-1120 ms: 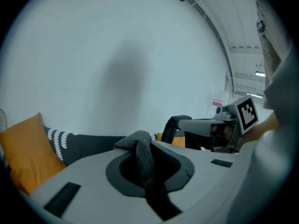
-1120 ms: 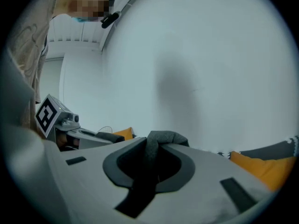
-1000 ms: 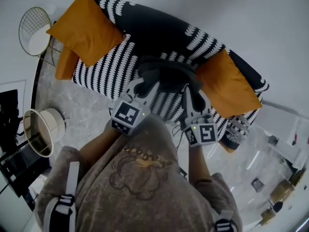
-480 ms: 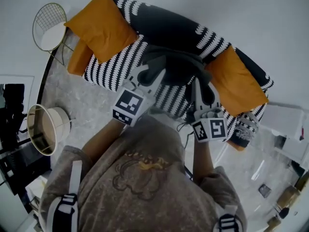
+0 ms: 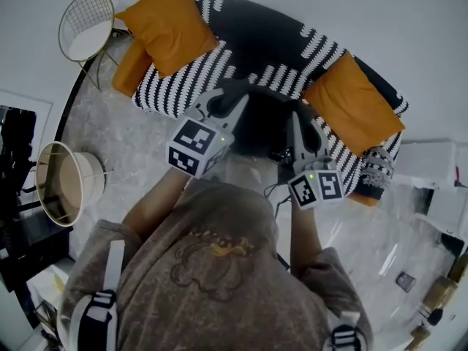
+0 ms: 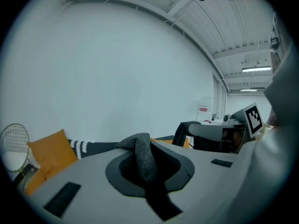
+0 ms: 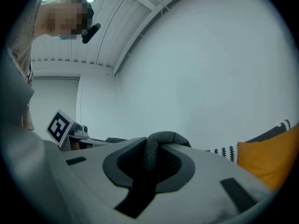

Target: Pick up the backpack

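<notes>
The dark grey backpack hangs between my two grippers, in front of the black-and-white sofa. My left gripper is shut on a grey fabric strap of the backpack, which loops up out of the jaws. My right gripper is shut on a second grey strap that folds over between its jaws. In the left gripper view the right gripper shows at the right with its marker cube. In the right gripper view the left gripper's marker cube shows at the left. Most of the bag's body is hidden behind the grippers.
Orange cushions lie at the sofa's left end and right end. A wire-frame round chair stands left of the sofa. A round gold-rimmed basket sits on the marble floor at the left. White furniture stands at the right.
Both grippers have drawn back from the sofa and risen, bringing the backpack off the seat with them. Their grips on the straps look unchanged.
</notes>
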Tool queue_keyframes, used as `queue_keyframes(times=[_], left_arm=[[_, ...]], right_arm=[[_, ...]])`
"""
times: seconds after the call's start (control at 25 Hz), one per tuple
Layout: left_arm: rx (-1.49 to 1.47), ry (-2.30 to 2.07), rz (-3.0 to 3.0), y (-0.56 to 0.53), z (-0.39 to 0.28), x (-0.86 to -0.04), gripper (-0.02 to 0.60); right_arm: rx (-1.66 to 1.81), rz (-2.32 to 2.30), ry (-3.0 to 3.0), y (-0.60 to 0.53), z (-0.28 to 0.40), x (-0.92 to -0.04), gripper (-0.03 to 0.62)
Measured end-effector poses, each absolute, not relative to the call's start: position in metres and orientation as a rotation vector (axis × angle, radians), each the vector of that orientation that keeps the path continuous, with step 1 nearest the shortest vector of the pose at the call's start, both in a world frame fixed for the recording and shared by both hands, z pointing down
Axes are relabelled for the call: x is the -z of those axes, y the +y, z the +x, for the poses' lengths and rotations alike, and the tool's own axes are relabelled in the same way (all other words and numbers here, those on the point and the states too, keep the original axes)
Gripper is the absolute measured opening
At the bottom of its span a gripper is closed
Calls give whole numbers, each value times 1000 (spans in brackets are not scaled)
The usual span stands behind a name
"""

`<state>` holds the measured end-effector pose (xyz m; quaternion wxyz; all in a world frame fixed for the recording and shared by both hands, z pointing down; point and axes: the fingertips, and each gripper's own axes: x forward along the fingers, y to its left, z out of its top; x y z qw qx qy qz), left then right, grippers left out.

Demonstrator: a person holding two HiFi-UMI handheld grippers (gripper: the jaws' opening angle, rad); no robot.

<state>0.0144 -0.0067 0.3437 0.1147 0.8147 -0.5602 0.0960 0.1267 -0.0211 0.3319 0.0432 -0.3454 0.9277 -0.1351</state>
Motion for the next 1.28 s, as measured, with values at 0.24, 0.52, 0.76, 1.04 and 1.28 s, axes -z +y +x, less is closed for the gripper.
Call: queue_keyframes(times=[0.24,0.52,0.76,1.04,1.28], left_arm=[[-315,-1611,2398,91,23,-326,28],[-308,-1667,2389,168,48,-319,26],[-268,-1714,2370,209,59,-315,26],[-252,-1716,2386,240,78,-309,27],[-262,-1702,2390,256,89,-310,28]], right_arm=[[479,-999,2844,69,131,-315,55],[533,-938,2842,143,158,-310,55],[507,-891,2872,188,171,-307,55],[449,-881,2886,218,189,-301,55],[439,-885,2890,234,198,-301,55]])
